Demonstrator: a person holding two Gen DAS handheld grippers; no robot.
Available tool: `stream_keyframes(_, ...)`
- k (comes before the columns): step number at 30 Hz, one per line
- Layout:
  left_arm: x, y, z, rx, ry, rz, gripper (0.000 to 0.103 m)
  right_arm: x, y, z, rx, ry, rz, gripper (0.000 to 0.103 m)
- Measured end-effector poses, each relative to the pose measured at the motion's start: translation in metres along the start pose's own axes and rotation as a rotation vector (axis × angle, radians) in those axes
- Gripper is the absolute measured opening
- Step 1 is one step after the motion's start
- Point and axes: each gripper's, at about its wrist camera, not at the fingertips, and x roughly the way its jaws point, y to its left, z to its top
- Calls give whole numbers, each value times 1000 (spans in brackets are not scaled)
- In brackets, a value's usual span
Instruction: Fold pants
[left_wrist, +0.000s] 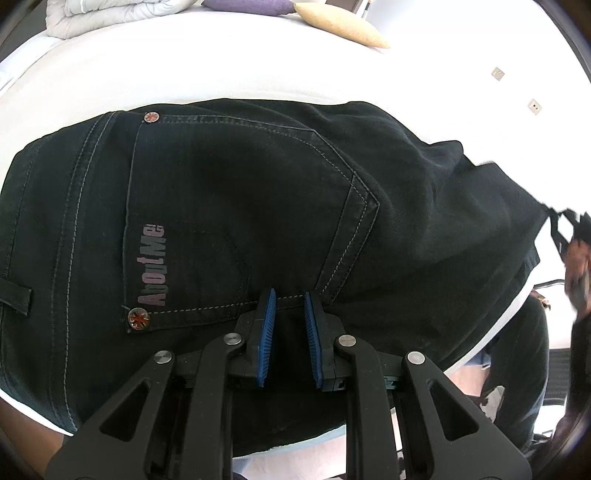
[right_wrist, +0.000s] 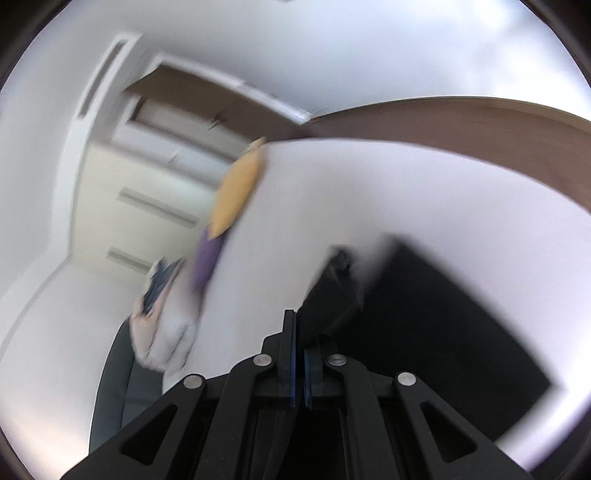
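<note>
Blue ribbed pads of the left gripper stand a narrow gap apart, tips pressed down on the black pants at the lower stitched edge of a back pocket; whether a pinch of cloth is caught between them cannot be told, since the dark fabric fills the gap. The pants lie flat on a white bed, seat side up, with the waistband toward the left of the left wrist view and the legs running off to the right. Printed lettering runs along the pocket's left side, and two round rivets mark its corners. At the far right edge of that view the cloth is lifted and blurred. The right gripper has its jaws drawn together, and a fold of black cloth hangs at its right finger, apparently nipped between the pads; the view is motion-blurred, so the grip is not certain. Beyond it the rest of the pants spread dark over the bed. Farther back lie a tan cushion, a purple cushion and a folded grey quilt.
</note>
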Motion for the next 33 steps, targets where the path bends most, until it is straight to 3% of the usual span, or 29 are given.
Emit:
stream_keyframes(2,1,0,0,-2,1,3,16,-8,-32,-16,43,24,-36,4)
stream_keyframes(5,0,-3,3,-4,7,16,16,-7,-57,-27,129,43,-24,8)
stream_keyframes(7,-2,-7,4,0,11,32,16,-4,-63,-28,153,40,7,16)
stream_keyframes(9,-2,-9,4,-2,11,42,17,-2,-61,-25,166,31,61,38)
stream_keyframes(12,-4,-12,5,-14,8,54,17,5,-54,-17,158,4,73,43)
stream_keyframes(13,-4,-14,5,-16,8,61,17,9,-53,-14,162,7,81,43)
stream_keyframes(14,-4,-14,5,-17,7,66,17,14,-53,-11,164,17,80,33)
stream_keyframes(15,-3,-15,5,-17,7,71,17,19,-52,-10,157,30,64,7)
stream_keyframes(19,-6,-17,4,-28,1,78,17,16,-55,-6,141,22,7,6)
stream_keyframes(33,-10,-18,3,3,2,67,17,-15,-69,-11,116,-8,-54,6)
